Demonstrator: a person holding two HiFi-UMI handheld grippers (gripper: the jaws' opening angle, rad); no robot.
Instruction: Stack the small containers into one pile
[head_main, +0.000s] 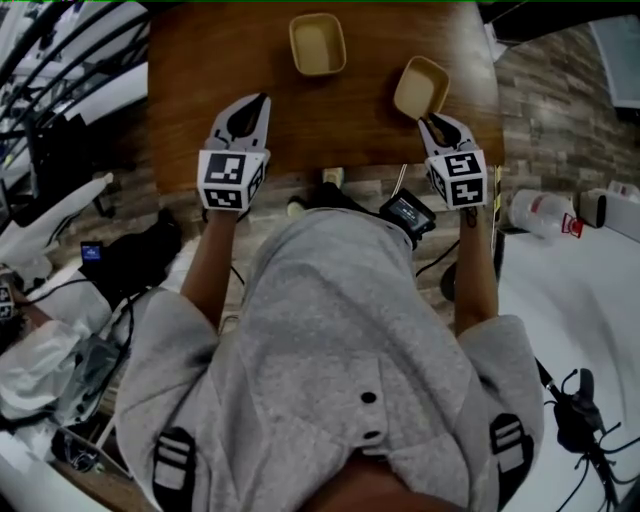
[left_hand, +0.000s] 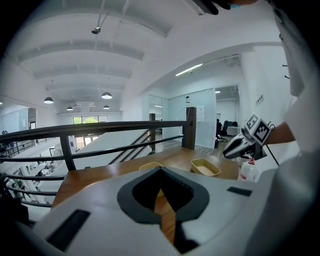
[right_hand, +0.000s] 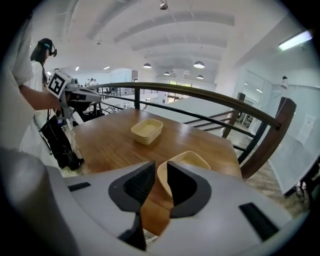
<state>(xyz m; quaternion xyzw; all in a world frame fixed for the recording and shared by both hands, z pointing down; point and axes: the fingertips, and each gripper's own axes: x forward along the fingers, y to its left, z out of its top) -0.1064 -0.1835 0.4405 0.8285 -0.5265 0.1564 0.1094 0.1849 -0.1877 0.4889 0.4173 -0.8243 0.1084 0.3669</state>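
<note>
- The right gripper (right_hand: 159, 169) was at the table's (head_main: 200, 90) right side. Its jaws stood partly apart, with the near rim of the nearer container (head_main: 421, 87) showing in the gap. No view made clear whether the pads touched the rim. A bite on so thin a lip would probably be shallow, so the container might swing down or slip free once it left the table.
- That container sat toward the table's right side, not far from the edge. If a jaw tip bumped it instead of closing cleanly over the rim, it could skid toward the edge and drop off.
- The other container (head_main: 318, 44) lay toward the table's far side, well apart from the first, so the pile was not yet begun. If the first were carried across hanging tilted from one rim, a corner would likely land on the second's lip. It could then sit cocked instead of nesting, or push the second farther along the table.
- The left gripper (head_main: 255, 108) hung over the table's near left part with its jaws closed on nothing. Nothing steadied the far container, so any sideways push during the placing would go unchecked.
</note>
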